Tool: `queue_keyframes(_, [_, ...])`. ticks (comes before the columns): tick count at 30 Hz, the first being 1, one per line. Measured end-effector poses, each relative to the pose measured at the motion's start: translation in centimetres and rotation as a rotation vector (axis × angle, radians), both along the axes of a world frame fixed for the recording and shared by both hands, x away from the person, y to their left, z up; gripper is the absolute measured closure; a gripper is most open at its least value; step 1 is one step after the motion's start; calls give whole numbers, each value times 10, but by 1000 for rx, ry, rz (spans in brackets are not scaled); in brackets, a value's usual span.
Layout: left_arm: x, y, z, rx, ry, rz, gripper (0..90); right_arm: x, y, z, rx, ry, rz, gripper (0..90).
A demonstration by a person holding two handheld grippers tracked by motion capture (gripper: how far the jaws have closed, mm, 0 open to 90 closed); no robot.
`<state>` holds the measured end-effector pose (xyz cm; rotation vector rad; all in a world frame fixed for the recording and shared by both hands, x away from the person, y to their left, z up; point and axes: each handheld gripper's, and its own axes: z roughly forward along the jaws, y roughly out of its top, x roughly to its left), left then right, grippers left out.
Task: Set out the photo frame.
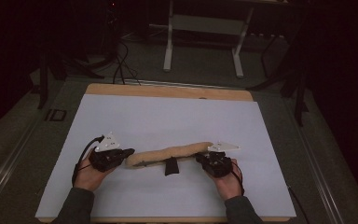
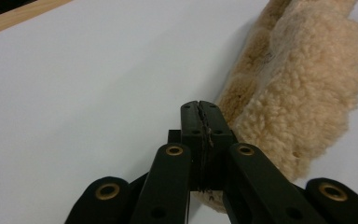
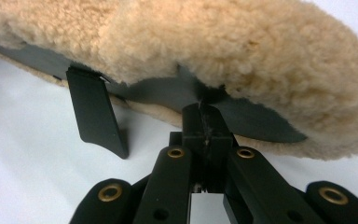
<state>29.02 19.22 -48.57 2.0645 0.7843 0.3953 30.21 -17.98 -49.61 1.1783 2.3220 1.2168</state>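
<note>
A long roll of tan fleece [image 1: 170,153] was laid across the white sheet [image 1: 168,116] that covered the wooden table [image 1: 168,91], in the part nearer to the person. It was stretched from left to right, and its right end was a little farther from the person than its left end. A dark lining [image 3: 168,91] was seen along the under edge of the fleece in the right gripper view, and a black strap [image 1: 171,166] was hanging from the middle of the roll toward the person.

The left gripper [image 1: 129,152] was held at the left end of the roll, and the right gripper [image 1: 199,158] at the right end, so the roll was placed between the two tools. In the left gripper view the jaws of the left gripper [image 2: 200,116] were pressed together, and the fleece [image 2: 303,93] was lying just beside them on their right and also a little under them; whether an edge of it was caught between them could not be told. In the right gripper view the jaws of the right gripper [image 3: 204,119] were also brought together, with their tips touching the dark lining under the fleece [image 3: 214,42]; whether the lining was pinched could not be told. The strap [image 3: 95,112] was seen to the left of these jaws, apart from them.
</note>
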Motion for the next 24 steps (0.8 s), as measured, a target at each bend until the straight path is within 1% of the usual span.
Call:
queue_keyframes(5, [-4,0,-1,-5,-5,2,900,2,4,1,4,0,-5,900])
queue_keyframes(12, [-9,1,-4,-38,-4,-2,900,5,10,2,9,2,-5,900])
queue_keyframes(16, [-10,1,-5,-48,-3,-9,900,6,13,2,7,4,-2,900])
queue_keyframes(20, [-11,-2,-6,-45,-2,-14,900,6,18,3,1,3,9,900])
queue_keyframes(24, [-13,-7,-8,-32,4,-36,900,7,22,5,0,-3,15,900])
